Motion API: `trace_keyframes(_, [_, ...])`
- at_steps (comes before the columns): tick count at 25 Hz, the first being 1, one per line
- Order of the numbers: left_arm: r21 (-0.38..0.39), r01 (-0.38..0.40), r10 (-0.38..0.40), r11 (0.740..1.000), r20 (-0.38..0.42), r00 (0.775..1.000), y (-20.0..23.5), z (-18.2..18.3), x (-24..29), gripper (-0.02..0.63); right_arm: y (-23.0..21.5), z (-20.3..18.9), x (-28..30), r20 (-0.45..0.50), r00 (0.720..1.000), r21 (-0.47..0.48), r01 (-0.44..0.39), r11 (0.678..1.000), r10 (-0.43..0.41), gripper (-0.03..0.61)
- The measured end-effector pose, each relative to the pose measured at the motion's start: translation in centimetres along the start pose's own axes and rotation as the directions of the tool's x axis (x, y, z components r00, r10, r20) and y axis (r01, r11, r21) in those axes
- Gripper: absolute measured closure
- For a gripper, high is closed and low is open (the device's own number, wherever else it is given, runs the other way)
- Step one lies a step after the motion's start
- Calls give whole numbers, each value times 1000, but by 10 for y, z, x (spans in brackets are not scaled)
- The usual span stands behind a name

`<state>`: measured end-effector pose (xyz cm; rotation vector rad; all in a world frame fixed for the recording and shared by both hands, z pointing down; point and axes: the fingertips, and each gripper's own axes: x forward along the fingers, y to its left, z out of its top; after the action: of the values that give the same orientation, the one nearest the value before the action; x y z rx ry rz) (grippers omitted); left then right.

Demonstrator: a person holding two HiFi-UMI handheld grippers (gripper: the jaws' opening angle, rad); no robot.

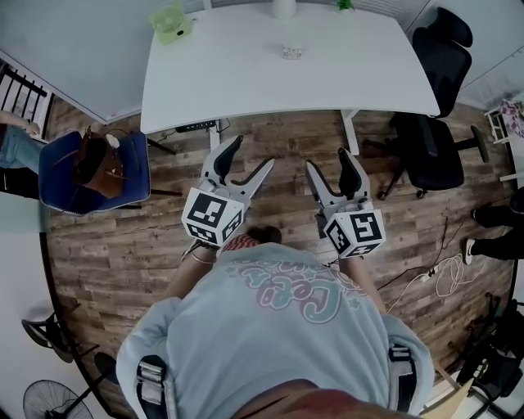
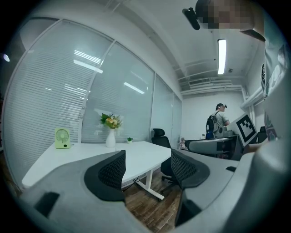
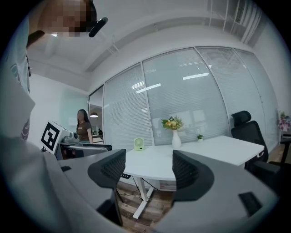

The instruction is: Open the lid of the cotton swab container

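Observation:
The cotton swab container (image 1: 291,51), small and clear, stands on the white table (image 1: 246,82) near its far edge. I cannot make it out in either gripper view. My left gripper (image 1: 252,153) and right gripper (image 1: 327,160) hover side by side over the wooden floor, short of the table's near edge. Both are open with nothing between the fingers. In the left gripper view the left gripper (image 2: 148,167) points at the table (image 2: 136,154). The right gripper (image 3: 148,169) faces the table (image 3: 200,152) from the other side.
A green desk fan (image 1: 170,23) and a white vase (image 1: 284,8) stand on the table. A black office chair (image 1: 434,131) is at the right, and a blue chair with a brown bag (image 1: 98,168) at the left. Cables (image 1: 442,274) lie on the floor. Persons (image 2: 219,119) (image 3: 83,125) stand far off.

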<state>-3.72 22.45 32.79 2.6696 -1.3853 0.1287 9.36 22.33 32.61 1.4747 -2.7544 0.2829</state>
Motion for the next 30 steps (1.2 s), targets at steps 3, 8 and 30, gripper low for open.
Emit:
trace_keyframes(3, [-3, 3, -3, 1000, -2, 1000, 5, 1, 4, 328, -2, 0, 3, -4, 1000, 1, 3, 1000, -3, 272])
trace_keyframes(8, [11, 19, -19, 1000, 2, 1000, 9, 4, 11, 328, -8, 5, 6, 7, 1000, -11, 19, 1000, -19, 272])
trace_keyframes(30, [12, -2, 3, 1000, -7, 1000, 23, -5, 59, 328, -60, -1, 35, -10, 1000, -28, 20, 999, -20, 272])
